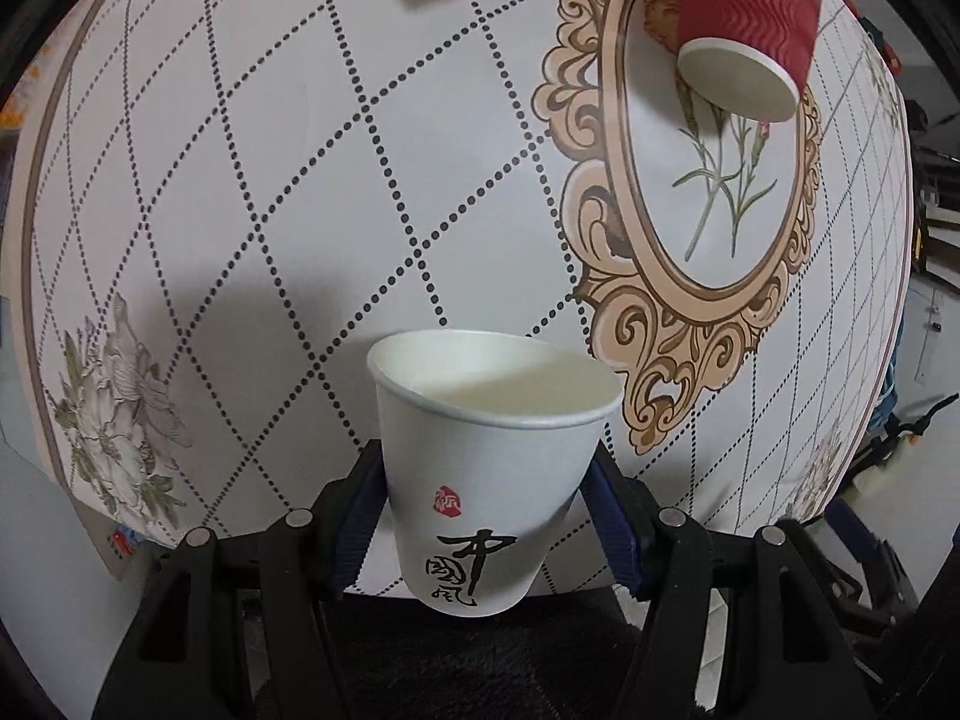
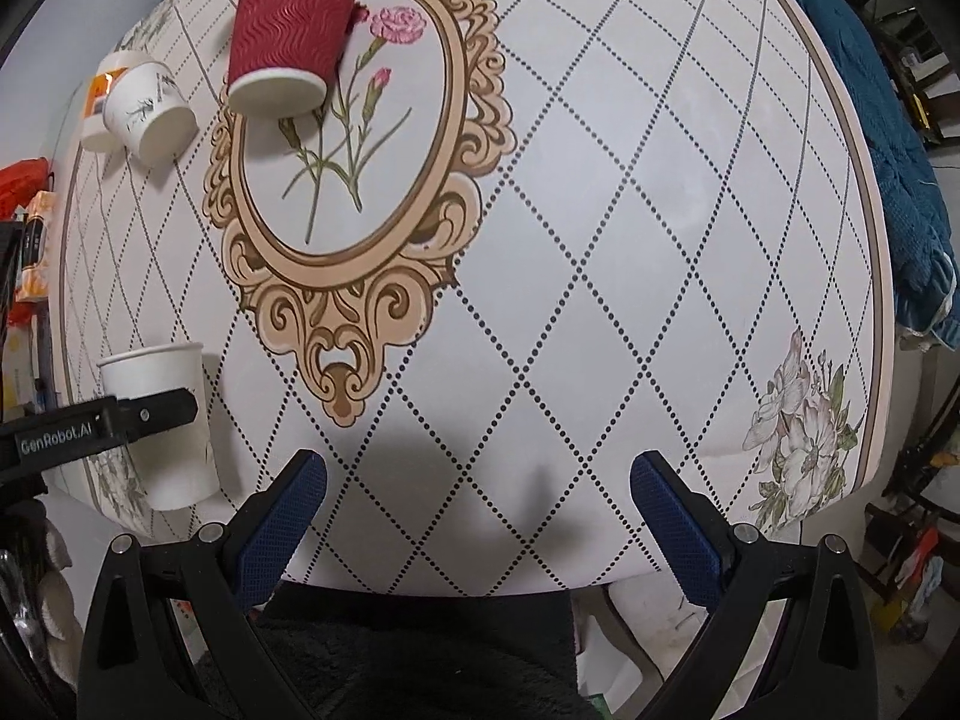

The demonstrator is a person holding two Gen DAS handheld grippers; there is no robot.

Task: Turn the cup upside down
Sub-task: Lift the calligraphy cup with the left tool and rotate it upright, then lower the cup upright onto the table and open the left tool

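Observation:
My left gripper (image 1: 480, 504) is shut on a white paper cup (image 1: 486, 468) with black calligraphy and a red seal. The cup is upright, mouth up, held near the table's front edge. The same cup shows in the right wrist view (image 2: 168, 420) at the lower left, with the left gripper's finger (image 2: 156, 411) across it. My right gripper (image 2: 477, 528) is open and empty above the table's near edge.
A red ribbed cup (image 2: 288, 36) stands upside down on the ornate oval print; it also shows in the left wrist view (image 1: 747, 18). A white cup (image 2: 150, 111) lies at the far left beside another cup (image 2: 99, 102). A blue cloth (image 2: 888, 138) lies off the table's right edge.

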